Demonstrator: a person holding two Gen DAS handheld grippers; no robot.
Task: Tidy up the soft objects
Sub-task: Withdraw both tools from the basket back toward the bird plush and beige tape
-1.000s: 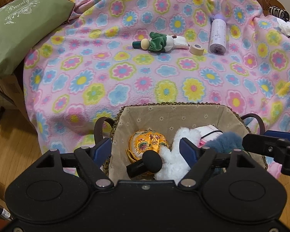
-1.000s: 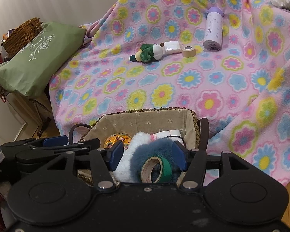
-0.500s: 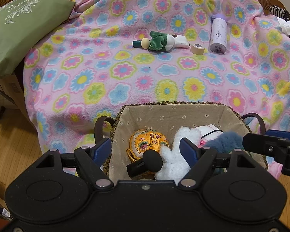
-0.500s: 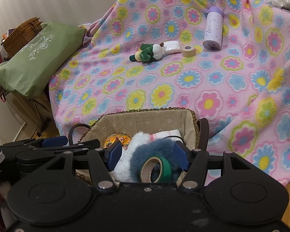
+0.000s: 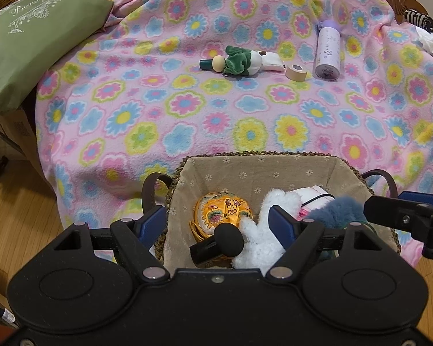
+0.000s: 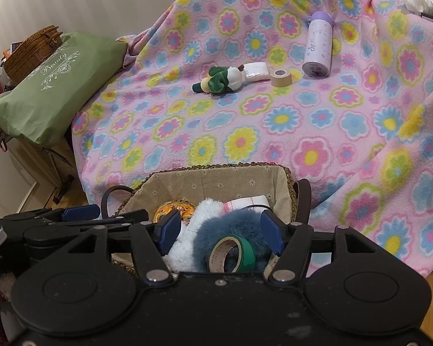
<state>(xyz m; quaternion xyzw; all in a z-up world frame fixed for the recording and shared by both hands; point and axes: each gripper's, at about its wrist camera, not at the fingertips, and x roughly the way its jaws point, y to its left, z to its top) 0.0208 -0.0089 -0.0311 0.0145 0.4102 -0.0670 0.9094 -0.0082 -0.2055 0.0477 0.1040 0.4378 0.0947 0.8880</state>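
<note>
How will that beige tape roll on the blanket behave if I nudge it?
The beige tape roll lies on its curved side, so it will probably roll. The fleece blanket may slow it. It looks stiff and light, so it should pinch easily.

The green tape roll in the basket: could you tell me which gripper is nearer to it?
Right. The right gripper hangs directly over the green tape roll, jaws opening around it. The left gripper hangs beside it, over the yellow pouch.
</note>
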